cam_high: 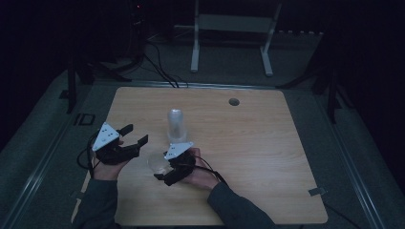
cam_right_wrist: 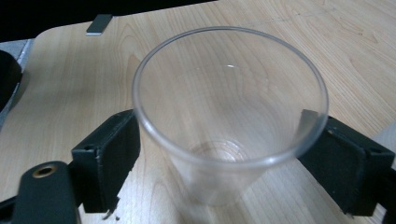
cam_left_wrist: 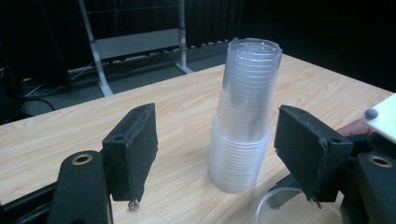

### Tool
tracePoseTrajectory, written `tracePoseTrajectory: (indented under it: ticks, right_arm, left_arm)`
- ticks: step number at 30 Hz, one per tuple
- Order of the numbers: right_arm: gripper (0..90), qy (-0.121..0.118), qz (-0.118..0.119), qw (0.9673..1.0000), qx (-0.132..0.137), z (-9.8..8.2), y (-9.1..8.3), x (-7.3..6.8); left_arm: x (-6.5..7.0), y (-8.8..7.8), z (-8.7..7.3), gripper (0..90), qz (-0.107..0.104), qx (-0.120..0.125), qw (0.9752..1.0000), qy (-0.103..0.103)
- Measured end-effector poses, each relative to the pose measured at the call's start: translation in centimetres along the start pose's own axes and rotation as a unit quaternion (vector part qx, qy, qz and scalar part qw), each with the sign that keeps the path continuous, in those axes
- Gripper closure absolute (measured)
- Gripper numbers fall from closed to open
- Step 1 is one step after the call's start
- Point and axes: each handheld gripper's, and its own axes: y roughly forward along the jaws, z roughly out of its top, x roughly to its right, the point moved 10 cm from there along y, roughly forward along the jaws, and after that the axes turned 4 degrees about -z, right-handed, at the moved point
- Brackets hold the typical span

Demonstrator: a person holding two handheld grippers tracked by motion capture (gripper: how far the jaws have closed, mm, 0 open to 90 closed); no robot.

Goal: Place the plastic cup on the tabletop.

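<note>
We see the right gripper [cam_high: 162,171] low over the near part of the wooden table [cam_high: 267,157], its jaws set either side of a single clear cup [cam_right_wrist: 229,116] that stands upright on the table; whether the pads press the cup we cannot tell. Just beyond it stands the upside-down stack of clear cups [cam_left_wrist: 245,116]. Our left gripper [cam_high: 133,136] hovers just left of the stack, released and grasping nothing.
</note>
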Motion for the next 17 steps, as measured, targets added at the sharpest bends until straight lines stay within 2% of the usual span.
tracePoseTrajectory:
  ticks: [17]
  right_arm:
    - [13.7, 0.007, 0.002, 0.9999, 0.011, -1.0, -2.3, 0.5]
  left_arm:
    - [-0.1, 0.0, 0.0, 30.1, 0.002, 0.001, 1.0, -0.001]
